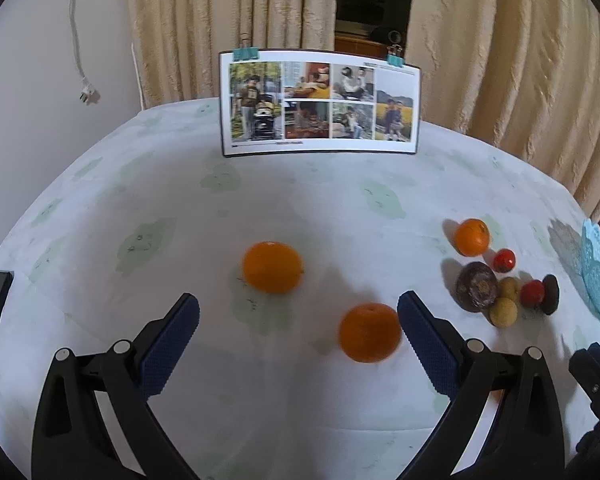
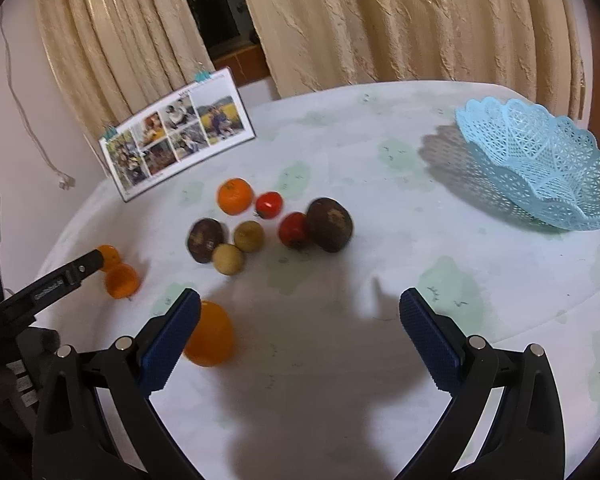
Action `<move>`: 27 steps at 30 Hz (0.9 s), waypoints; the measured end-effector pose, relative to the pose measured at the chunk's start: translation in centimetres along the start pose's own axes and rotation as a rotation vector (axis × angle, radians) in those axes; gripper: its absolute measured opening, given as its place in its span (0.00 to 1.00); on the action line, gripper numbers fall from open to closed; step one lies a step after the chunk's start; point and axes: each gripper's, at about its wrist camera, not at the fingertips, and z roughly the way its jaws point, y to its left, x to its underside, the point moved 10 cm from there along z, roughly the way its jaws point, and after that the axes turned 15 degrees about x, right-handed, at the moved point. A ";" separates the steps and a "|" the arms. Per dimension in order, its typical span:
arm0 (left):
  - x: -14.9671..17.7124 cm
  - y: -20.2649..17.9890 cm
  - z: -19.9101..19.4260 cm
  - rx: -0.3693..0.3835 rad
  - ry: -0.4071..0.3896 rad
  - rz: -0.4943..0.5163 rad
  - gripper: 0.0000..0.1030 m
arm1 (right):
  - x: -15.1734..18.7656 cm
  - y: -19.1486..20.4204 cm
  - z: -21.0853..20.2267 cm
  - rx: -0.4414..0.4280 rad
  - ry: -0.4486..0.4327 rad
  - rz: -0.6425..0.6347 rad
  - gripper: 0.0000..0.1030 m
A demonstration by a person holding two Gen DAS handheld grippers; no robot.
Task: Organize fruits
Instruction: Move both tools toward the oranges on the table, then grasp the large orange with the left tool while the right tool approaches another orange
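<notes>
Left gripper (image 1: pixel 298 312) and right gripper (image 2: pixel 300 308) are both hovering spread wide, holding nothing. An orange (image 1: pixel 369 332) is lying on the tablecloth (image 1: pixel 300 200) just inside the left gripper's right finger. Judged firm, round, prone to rolling; best gripped across its widest middle.
</notes>
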 end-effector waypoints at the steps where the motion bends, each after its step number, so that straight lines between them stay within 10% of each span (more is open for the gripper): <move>1: 0.0 0.3 -0.1 -0.002 0.000 -0.006 0.95 | 0.0 0.3 -0.2 -0.005 -0.007 -0.006 0.98; 13: -1.2 3.4 1.6 -0.019 0.057 -0.053 0.94 | 1.1 3.2 -0.6 -0.030 -0.028 -0.106 0.98; 27: -0.6 3.4 4.7 0.016 0.132 -0.036 0.68 | 1.5 3.9 -0.6 -0.058 -0.023 -0.137 0.98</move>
